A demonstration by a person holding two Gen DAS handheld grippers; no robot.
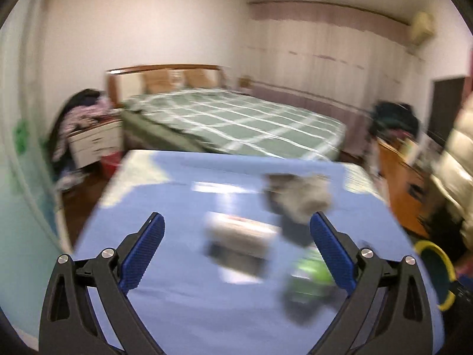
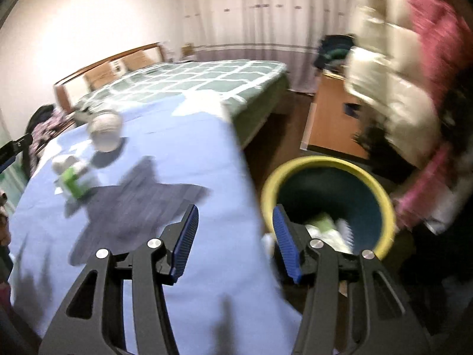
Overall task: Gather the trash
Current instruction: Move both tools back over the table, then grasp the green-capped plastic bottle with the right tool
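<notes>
Both views are motion-blurred. A table with a blue cloth (image 1: 177,295) holds a white box-like piece of trash (image 1: 241,233), a crumpled grey-white wad (image 1: 301,196) and a green-and-white packet (image 1: 310,275). My left gripper (image 1: 236,230) is open above the table, its jaws standing either side of the white piece, empty. In the right wrist view the wad (image 2: 105,133) and green packet (image 2: 72,182) lie far left on the cloth (image 2: 189,153). My right gripper (image 2: 235,216) is open and empty over the table's right edge, beside a yellow-rimmed dark bin (image 2: 325,207) holding white and green trash (image 2: 328,230).
A bed with a green checked cover (image 1: 236,118) stands behind the table. An orange wooden cabinet (image 2: 331,118) and hanging cream and pink clothes (image 2: 393,82) are at the right. A white nightstand with clothes (image 1: 91,136) is at the left. The bin's rim also shows in the left view (image 1: 440,260).
</notes>
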